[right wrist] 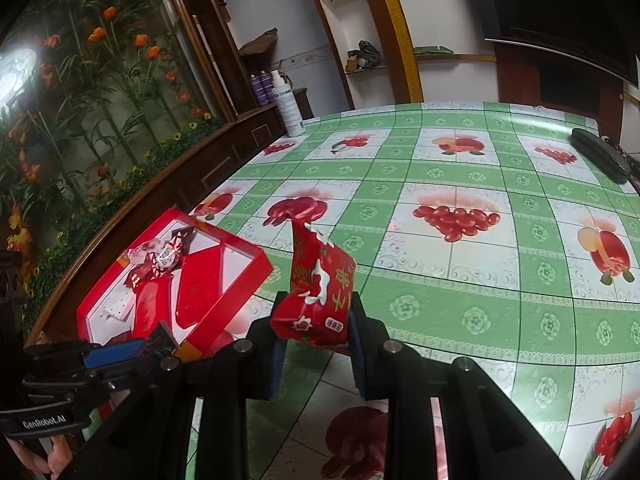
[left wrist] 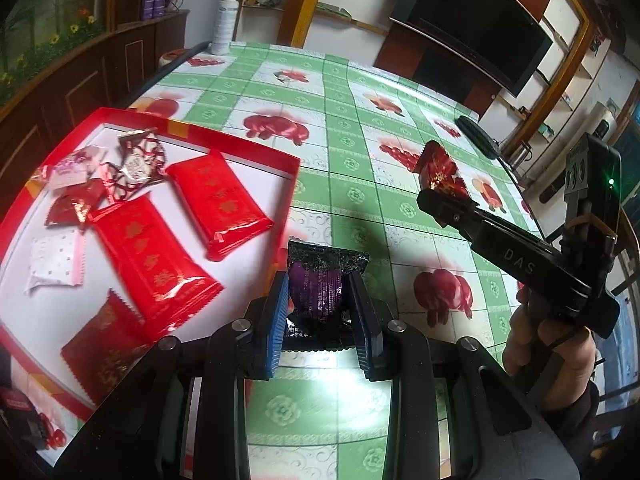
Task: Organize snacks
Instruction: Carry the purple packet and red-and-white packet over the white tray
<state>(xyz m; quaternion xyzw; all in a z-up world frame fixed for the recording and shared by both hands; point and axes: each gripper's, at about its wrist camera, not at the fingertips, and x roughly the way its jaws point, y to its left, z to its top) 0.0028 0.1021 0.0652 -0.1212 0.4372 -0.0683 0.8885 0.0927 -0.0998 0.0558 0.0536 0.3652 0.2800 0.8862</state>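
Left wrist view: the left gripper [left wrist: 318, 300] pinched a black-and-purple snack packet [left wrist: 318, 280] between its blue pads, the packet's long axis running up the frame, in line with the fingers. The red tray [left wrist: 240, 142] filled the left of the frame, its near corner just upper left of the held packet; inside lay several red packets [left wrist: 218, 204], roughly parallel and slanting from upper left to lower right. At centre right the right gripper [left wrist: 438, 196], gripped by a hand [left wrist: 548, 344], pinched a red snack packet [left wrist: 440, 164] over the green checked tablecloth [left wrist: 360, 128], well apart from the tray. Right wrist view: the same red snack packet [right wrist: 320, 292] stood upright between the closed-in jaws of the right gripper [right wrist: 316, 336], with the red tray [right wrist: 224, 292] at lower left. Judged from this layout, the left gripper was the nearer to the tray, and either packet would have to travel leftward in the frame to reach it.
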